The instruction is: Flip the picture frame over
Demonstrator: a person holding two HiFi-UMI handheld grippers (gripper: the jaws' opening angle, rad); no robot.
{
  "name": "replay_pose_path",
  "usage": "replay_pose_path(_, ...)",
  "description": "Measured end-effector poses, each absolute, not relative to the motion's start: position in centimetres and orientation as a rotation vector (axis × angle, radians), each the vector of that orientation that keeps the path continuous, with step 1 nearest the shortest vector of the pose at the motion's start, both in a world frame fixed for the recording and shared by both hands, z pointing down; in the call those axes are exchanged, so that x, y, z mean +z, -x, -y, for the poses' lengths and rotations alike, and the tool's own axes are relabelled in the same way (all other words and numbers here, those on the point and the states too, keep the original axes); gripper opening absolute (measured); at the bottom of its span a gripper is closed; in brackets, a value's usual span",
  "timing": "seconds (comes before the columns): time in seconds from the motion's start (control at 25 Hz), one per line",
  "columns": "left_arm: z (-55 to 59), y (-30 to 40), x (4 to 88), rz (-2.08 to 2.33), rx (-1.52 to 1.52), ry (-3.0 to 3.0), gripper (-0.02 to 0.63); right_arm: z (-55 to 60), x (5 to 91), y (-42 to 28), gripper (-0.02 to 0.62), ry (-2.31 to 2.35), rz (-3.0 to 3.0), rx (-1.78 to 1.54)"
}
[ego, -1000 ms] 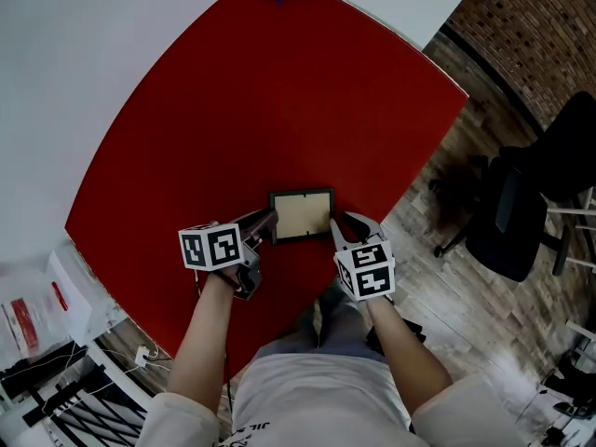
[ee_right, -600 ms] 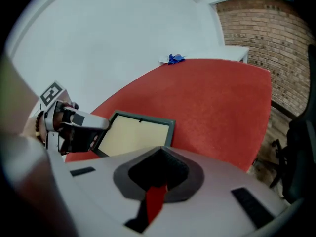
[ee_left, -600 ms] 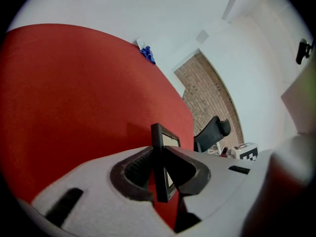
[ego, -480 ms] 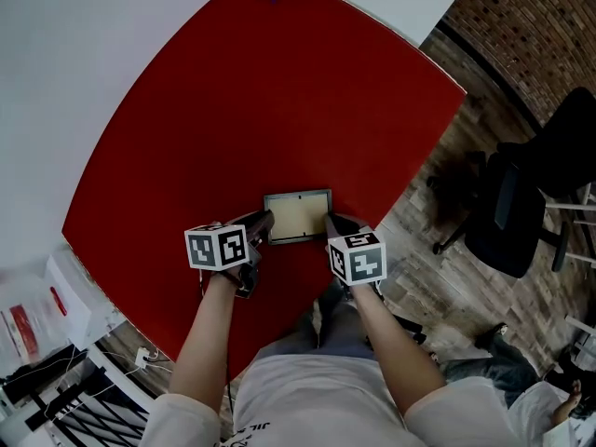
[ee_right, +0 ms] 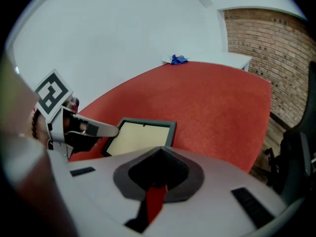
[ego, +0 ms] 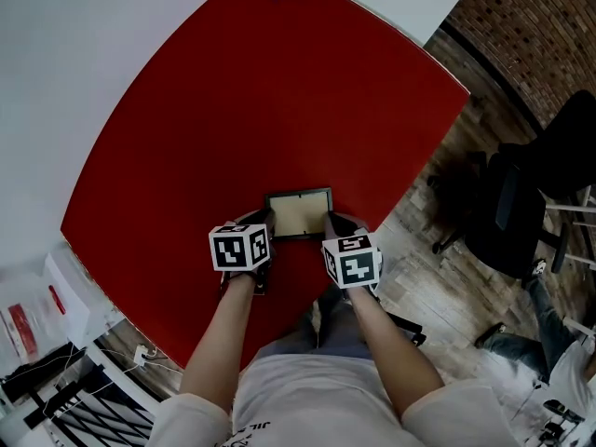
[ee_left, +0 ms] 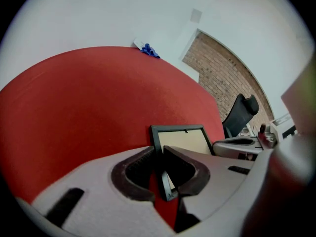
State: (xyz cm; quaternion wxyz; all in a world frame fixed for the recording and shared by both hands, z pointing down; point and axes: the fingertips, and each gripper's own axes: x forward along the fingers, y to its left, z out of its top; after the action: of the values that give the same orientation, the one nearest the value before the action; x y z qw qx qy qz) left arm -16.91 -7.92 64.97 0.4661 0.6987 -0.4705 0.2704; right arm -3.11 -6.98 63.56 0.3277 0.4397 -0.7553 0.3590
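Straddling picture frame edge: hand-held gripper

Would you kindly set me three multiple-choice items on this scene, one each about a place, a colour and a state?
1. Where on the table does the picture frame lie? A far edge; B near edge, by the person; C left corner.
2. The surface under the frame is: A blue; B white; C red.
3. The left hand-held gripper has between its jaws: A the frame's edge; B nothing; C a mug.
1 B, it lies just ahead of the person; 2 C, every view shows red; 3 A, the edge runs between the jaws, which have just been closing.
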Motion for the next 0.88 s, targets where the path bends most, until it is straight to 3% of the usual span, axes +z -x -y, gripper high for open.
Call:
replay_pose_path(0.72, 7.8, 17.9, 61.8, 1.275, 0.667, -1.792, 0.066, 7.2, 62.9, 3.4, 0.005, -1.161, 1.991, 0.818)
replay_pose_path(0.88, 6.0, 17.8, 59.0, 1.301, 0.667, -1.857, 0.006, 6.8, 60.0, 3.1, 0.005, -1.139, 2.055, 0.746)
